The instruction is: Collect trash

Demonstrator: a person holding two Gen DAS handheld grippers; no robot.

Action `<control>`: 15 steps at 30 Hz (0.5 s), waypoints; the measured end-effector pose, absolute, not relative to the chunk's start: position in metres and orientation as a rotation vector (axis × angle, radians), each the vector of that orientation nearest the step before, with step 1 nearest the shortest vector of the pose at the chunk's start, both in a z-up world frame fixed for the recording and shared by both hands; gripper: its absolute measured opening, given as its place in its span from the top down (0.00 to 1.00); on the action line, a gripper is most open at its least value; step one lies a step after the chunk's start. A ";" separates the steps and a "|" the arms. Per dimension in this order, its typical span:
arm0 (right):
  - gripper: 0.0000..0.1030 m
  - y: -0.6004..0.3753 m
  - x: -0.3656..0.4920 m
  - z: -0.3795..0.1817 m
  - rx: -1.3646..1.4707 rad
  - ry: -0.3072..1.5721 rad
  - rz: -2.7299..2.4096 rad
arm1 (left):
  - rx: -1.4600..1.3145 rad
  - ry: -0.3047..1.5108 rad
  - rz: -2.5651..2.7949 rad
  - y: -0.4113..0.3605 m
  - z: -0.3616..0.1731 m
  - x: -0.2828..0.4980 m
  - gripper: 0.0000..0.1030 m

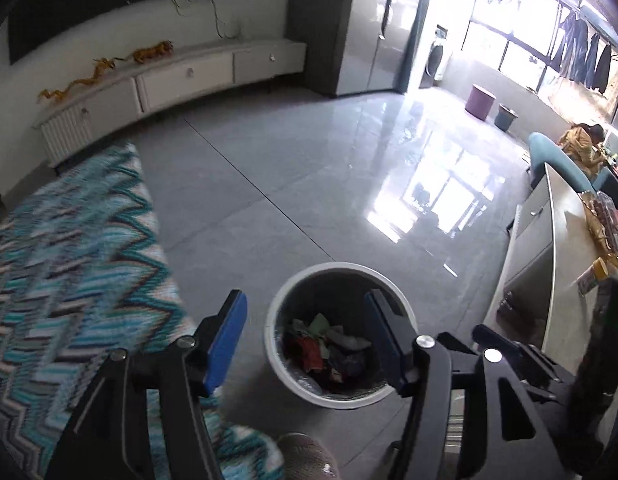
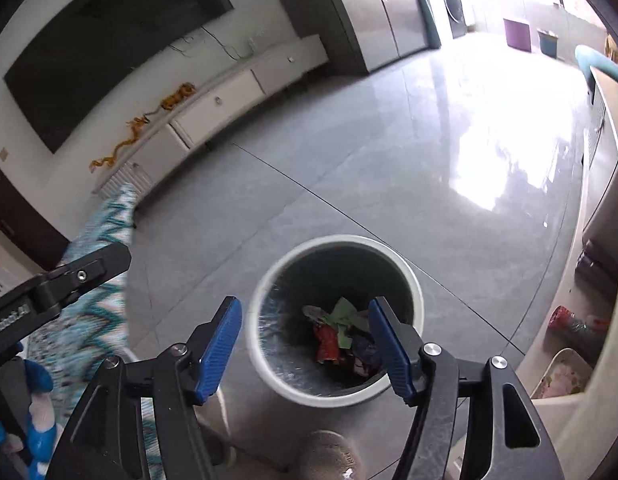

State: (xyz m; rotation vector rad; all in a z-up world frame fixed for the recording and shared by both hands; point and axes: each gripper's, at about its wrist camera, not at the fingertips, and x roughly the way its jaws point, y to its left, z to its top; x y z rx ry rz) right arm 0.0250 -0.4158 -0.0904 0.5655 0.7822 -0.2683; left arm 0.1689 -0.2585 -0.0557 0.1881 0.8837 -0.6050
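Observation:
A round white trash bin with a dark liner stands on the grey tile floor. It holds crumpled trash in red, green and white. My left gripper hangs open and empty above the bin. In the right wrist view the same bin holds the trash. My right gripper is open and empty above it, blue pads wide apart. The left gripper's black body shows at the left edge of the right wrist view.
A teal zigzag rug lies to the left of the bin. A white low cabinet runs along the far wall. A pale table with items on it stands at the right. A slipper is just below the bin.

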 end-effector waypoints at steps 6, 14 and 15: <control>0.29 -0.374 0.004 -0.039 0.514 0.709 -0.187 | 0.143 0.778 -0.488 -0.196 -0.003 0.148 0.38; 0.22 -0.311 -0.013 0.006 0.444 0.667 -0.081 | 0.172 0.651 -0.349 -0.123 0.046 0.102 0.36; 0.22 -0.304 -0.015 0.009 0.436 0.665 -0.071 | 0.191 0.628 -0.319 -0.114 0.051 0.093 0.32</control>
